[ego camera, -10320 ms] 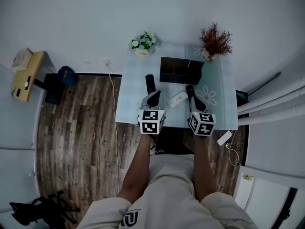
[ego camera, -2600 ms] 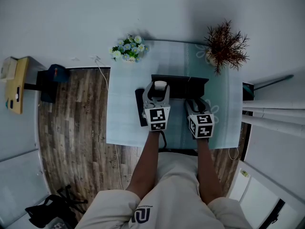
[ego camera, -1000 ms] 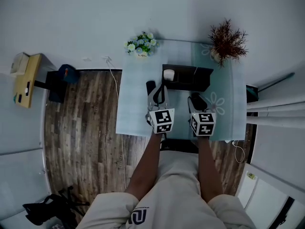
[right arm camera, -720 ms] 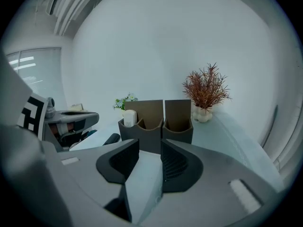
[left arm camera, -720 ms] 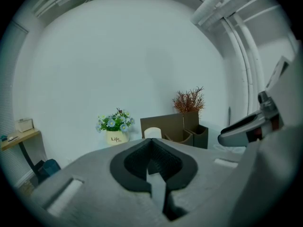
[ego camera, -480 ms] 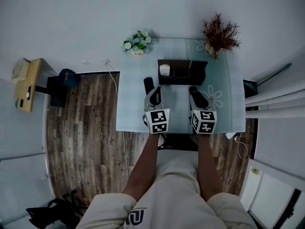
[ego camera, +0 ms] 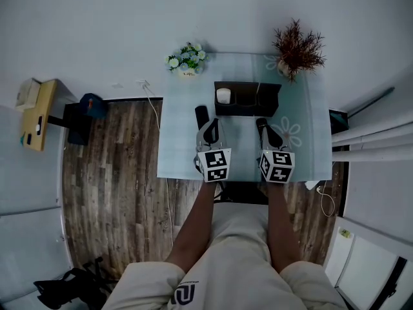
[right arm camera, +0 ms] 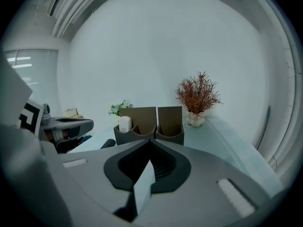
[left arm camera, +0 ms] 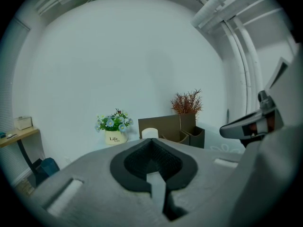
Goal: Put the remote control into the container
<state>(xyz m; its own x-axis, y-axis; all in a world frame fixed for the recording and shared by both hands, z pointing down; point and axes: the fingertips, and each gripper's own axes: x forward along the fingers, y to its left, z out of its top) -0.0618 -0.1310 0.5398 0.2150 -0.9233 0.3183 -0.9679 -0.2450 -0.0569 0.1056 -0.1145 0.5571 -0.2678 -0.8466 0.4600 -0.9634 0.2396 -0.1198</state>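
Left gripper (left arm camera: 151, 142): jaws pressed together, nothing between them. Right gripper (right arm camera: 149, 144): jaws have just been closing and now meet, also on nothing.

Both hang side by side over the near half of the glass table (ego camera: 181, 144), tips aimed at the far edge.

Just beyond the tips sits the dark container (ego camera: 245, 110). The white remote control (ego camera: 223, 95) stands upright in its leftmost compartment, top showing above the rim. The other compartments look empty.

A dark oblong thing (ego camera: 202, 115) lies flat just left of the left gripper's tip. Possibly a second remote; cannot tell.

Judgement: the placing step looks done, with neither gripper on the remote. If the dark thing counts too, the left gripper would have to open, straddle its narrow width and carry it to a free compartment.
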